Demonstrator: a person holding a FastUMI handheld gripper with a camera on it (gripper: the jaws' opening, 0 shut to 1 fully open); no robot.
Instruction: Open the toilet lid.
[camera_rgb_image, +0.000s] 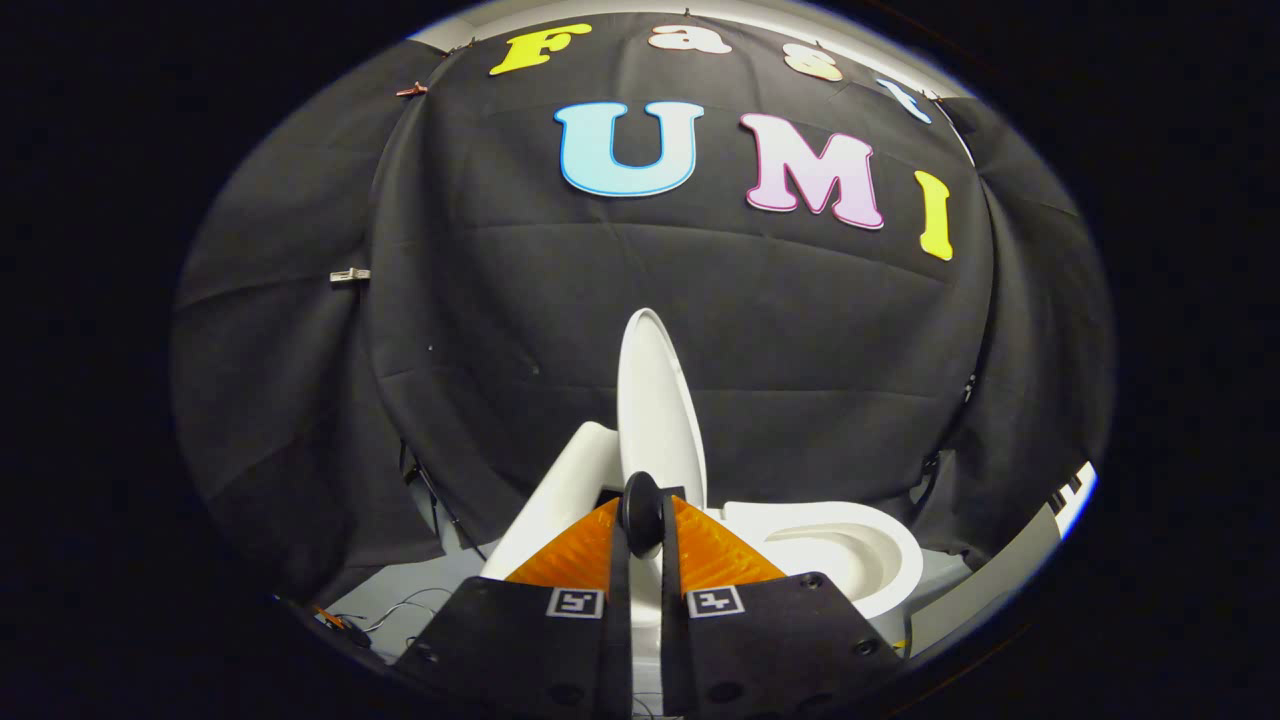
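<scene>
Claw (641, 520) clenched on the toilet lid (655, 400) edge, both fingers pinching it, lid raised upright to expose the bowl (850, 545) just ahead; task looks nearly done.

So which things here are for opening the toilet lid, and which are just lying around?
For the job: toilet lid, raised upright; toilet bowl; gripper, its fingers nearly closed around the lid's lower edge.

Just lying about: cables on the floor; clip on the cloth wall.
</scene>
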